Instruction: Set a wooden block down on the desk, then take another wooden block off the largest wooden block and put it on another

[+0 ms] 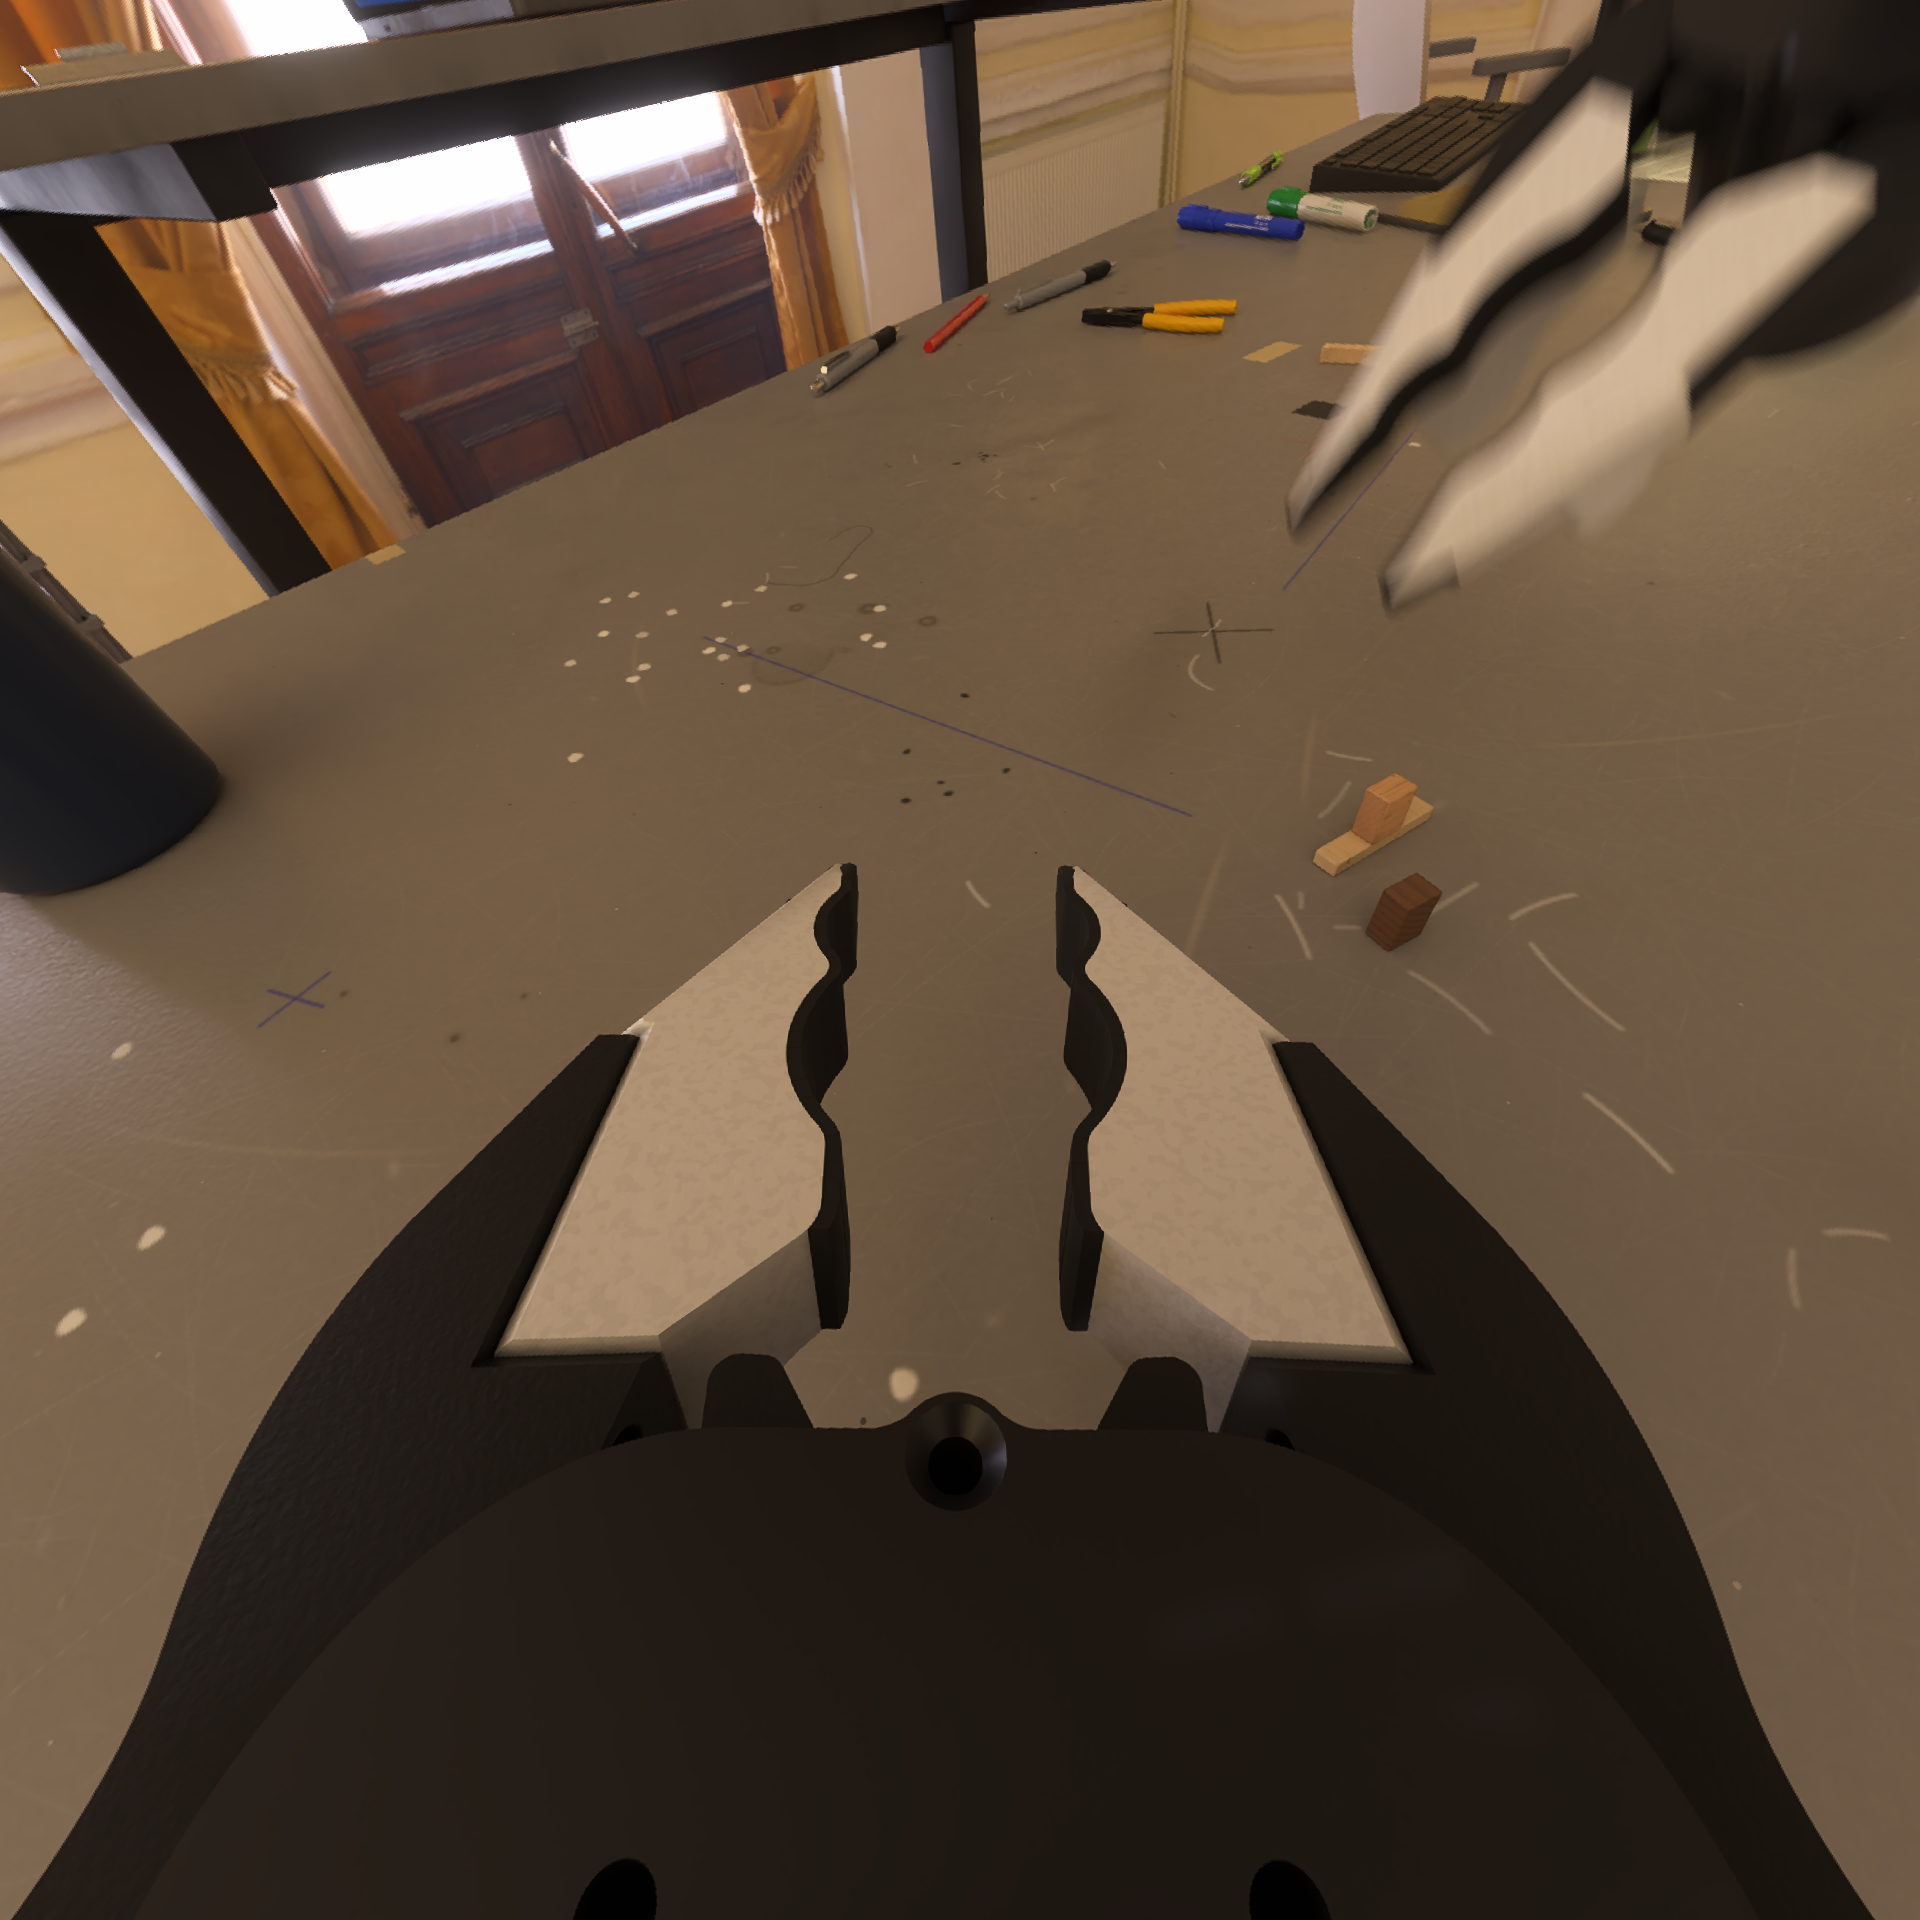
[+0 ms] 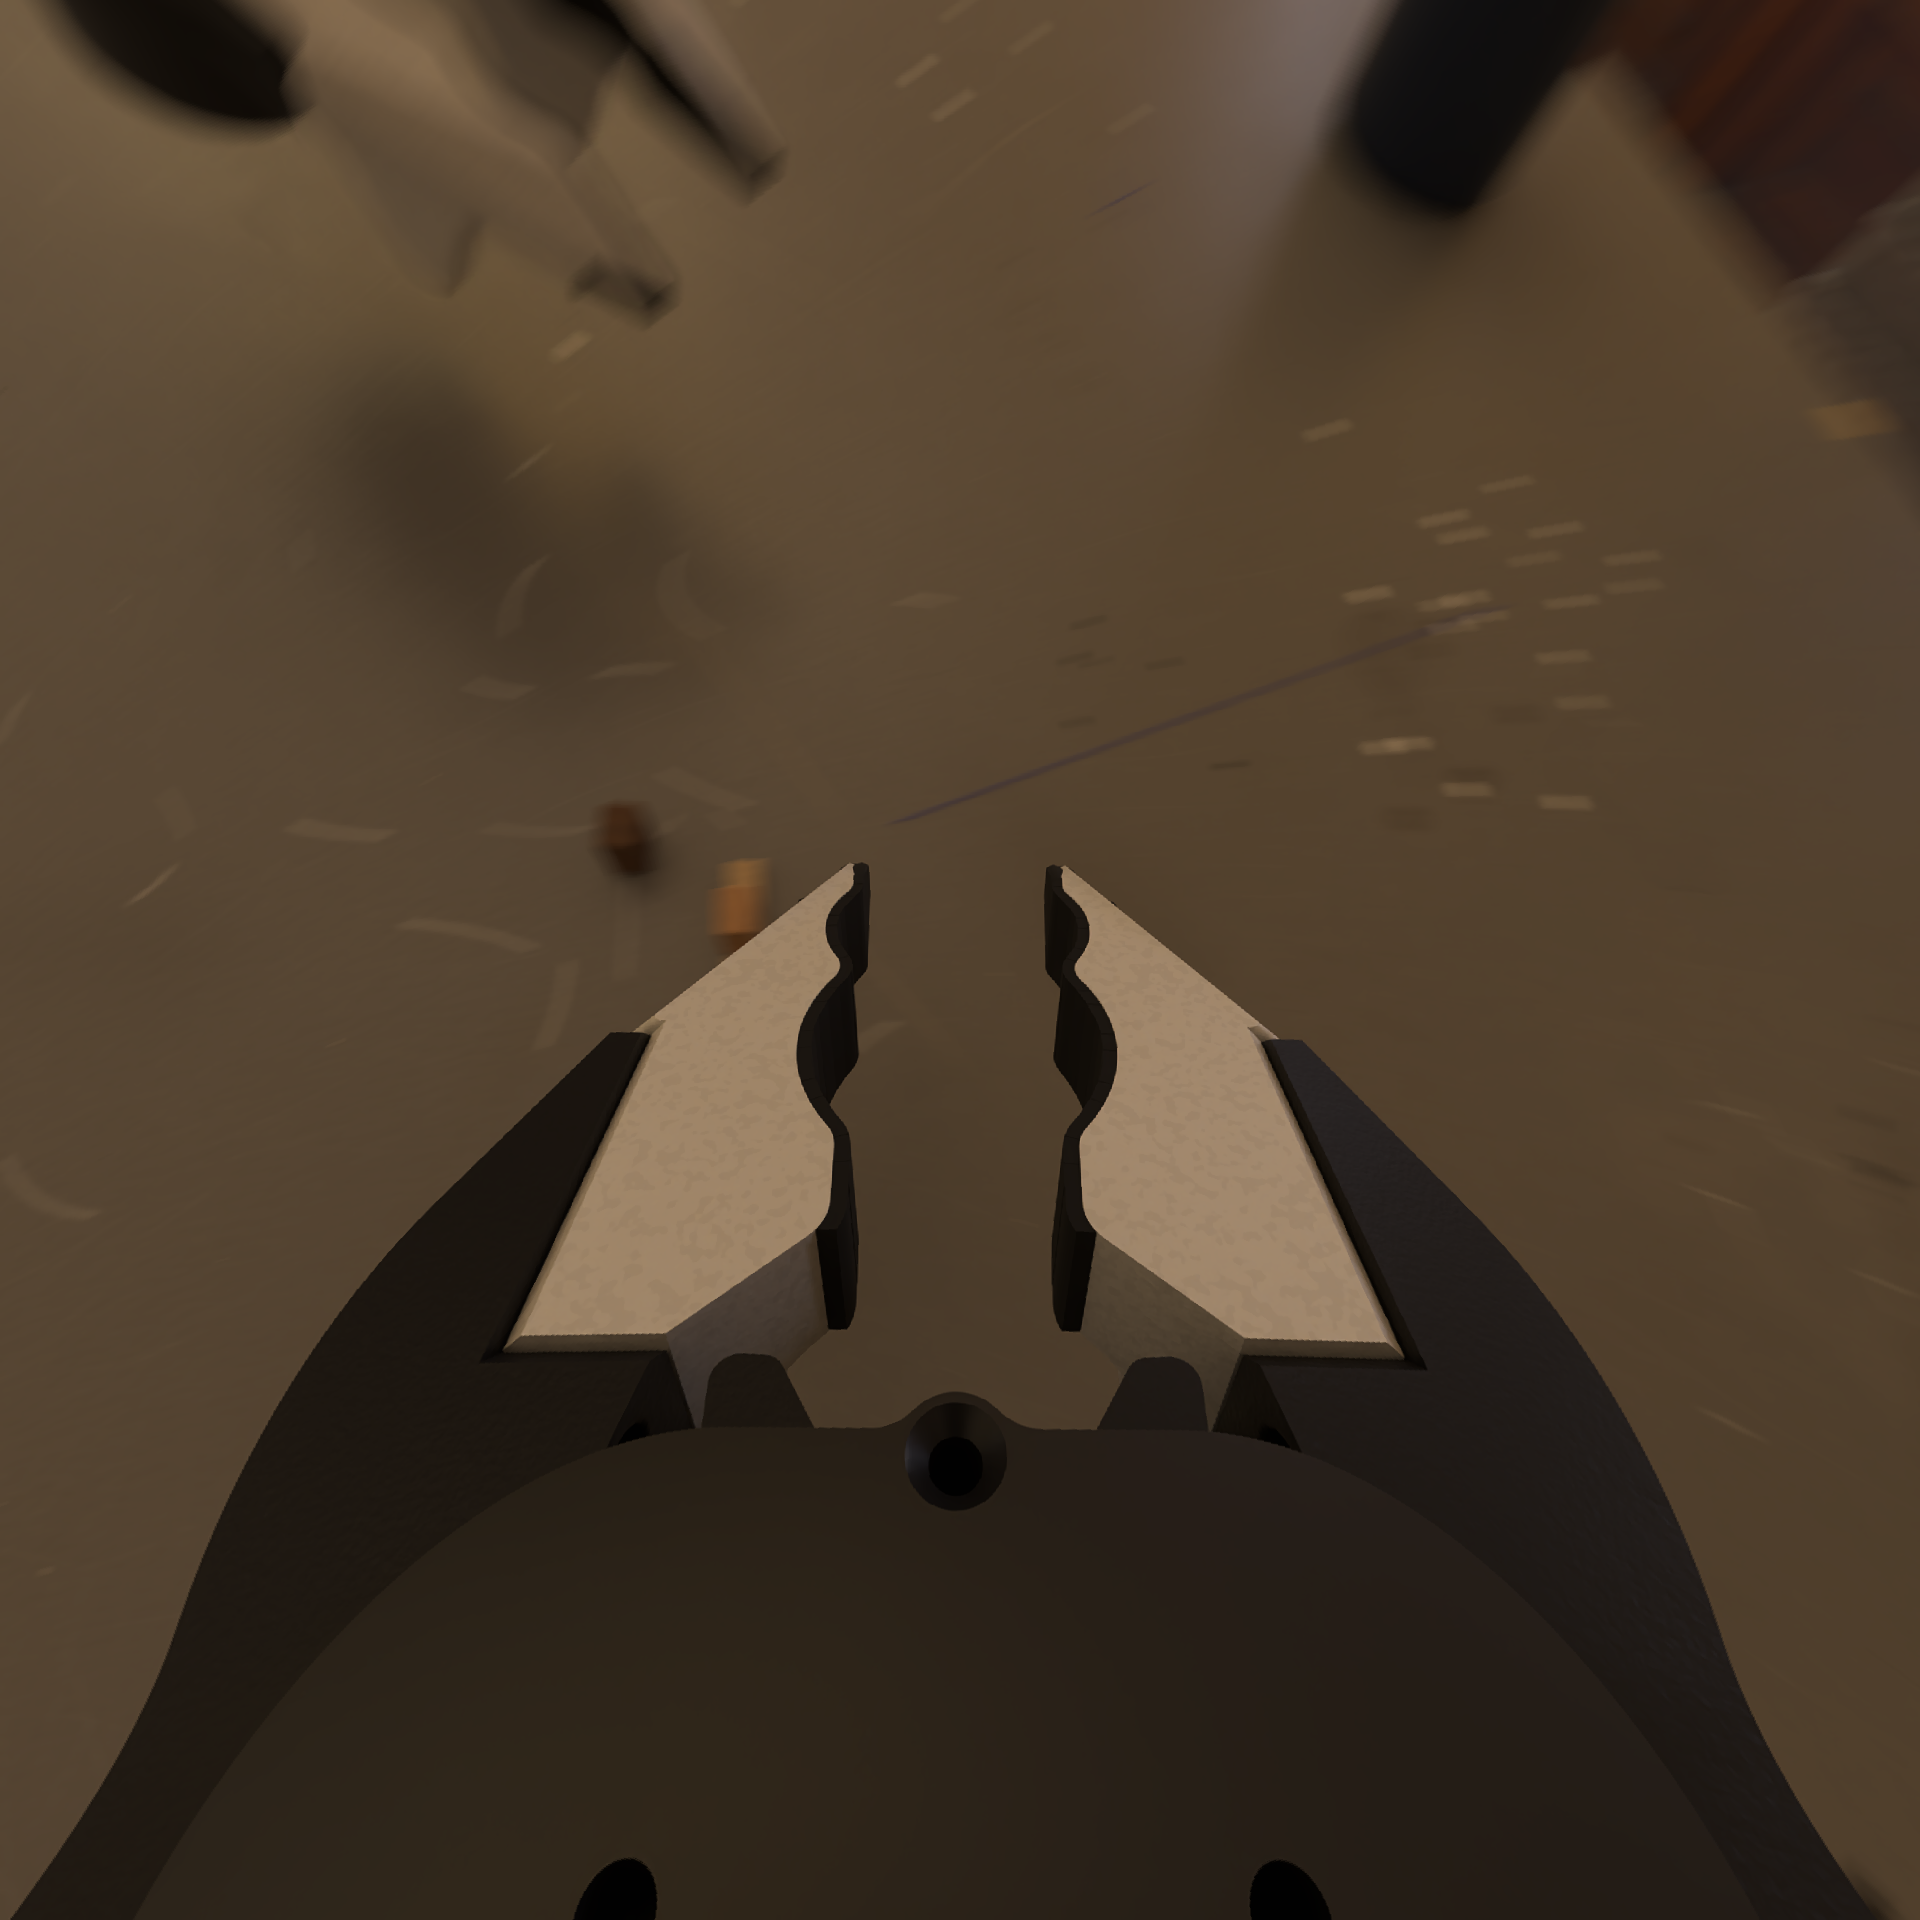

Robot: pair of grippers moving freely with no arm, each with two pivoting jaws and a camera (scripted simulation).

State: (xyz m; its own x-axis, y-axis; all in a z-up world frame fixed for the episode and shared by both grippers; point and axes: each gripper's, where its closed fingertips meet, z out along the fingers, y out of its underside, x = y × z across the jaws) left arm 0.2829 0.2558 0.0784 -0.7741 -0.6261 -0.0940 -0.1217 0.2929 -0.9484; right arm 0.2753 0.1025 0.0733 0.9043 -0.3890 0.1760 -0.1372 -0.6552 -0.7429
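Observation:
In the left wrist view a flat pale wooden block lies on the grey desk at the right, with a small light wooden block standing on it. A small dark brown block stands on the desk just in front of them. My left gripper is open and empty, well to the left of the blocks. My right gripper hangs open and blurred high above them. In the blurred right wrist view, my right gripper is open and empty; the dark block and the light block sit left of its fingers.
Markers, pens, yellow-handled pliers and a black keyboard lie at the far end of the desk. A small pale block lies there too. A dark round object stands at the left edge.

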